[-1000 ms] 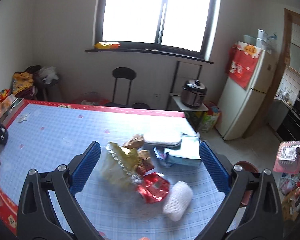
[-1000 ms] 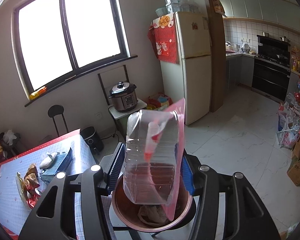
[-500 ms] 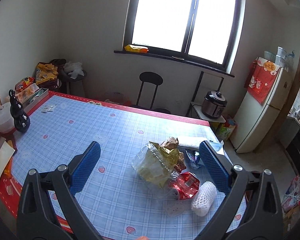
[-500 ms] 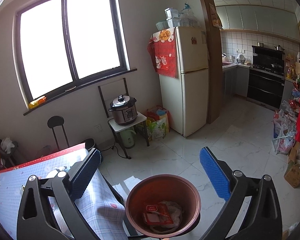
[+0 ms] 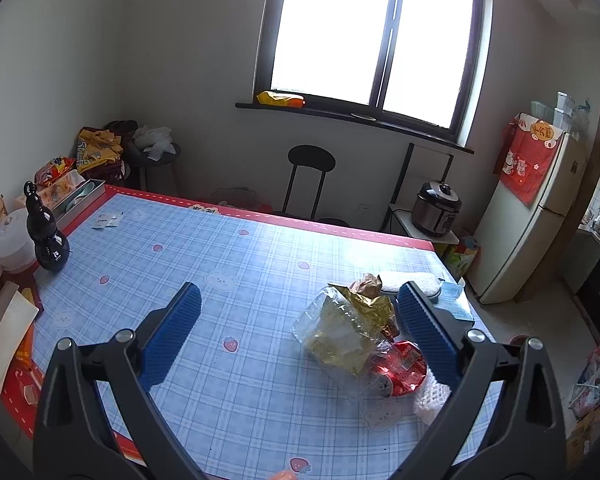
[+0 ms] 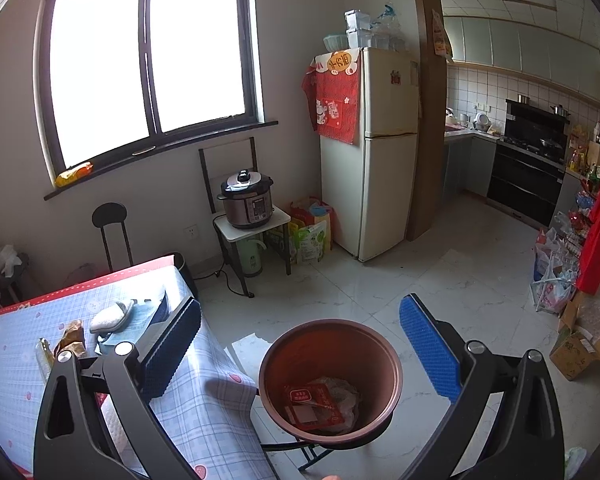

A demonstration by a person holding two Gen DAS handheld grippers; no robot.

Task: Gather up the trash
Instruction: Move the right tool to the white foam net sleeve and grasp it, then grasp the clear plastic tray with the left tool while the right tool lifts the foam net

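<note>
Trash is lying in a loose heap at the lower right of the left wrist view, on the blue checked surface (image 5: pixel 260 264): a crumpled clear plastic container (image 5: pixel 340 332) with a gold foil wrapper (image 5: pixel 366 304) over it, a red packet (image 5: pixel 406 364) touching its lower edge, and a white foam net sleeve (image 5: pixel 432 394) just beside that at the surface's corner. The left hand-held gripper (image 5: pixel 298 332) is hanging above with its blue pads spread wide, gripping nothing.

In the right wrist view, a brown bin (image 6: pixel 331 376) is sitting on the floor at lower centre, just beside the surface's edge, with a red-labelled packet (image 6: pixel 312 402) and pale crumpled plastic inside. The right hand-held gripper (image 6: pixel 300 350) is hovering over it, spread wide and empty.
</note>
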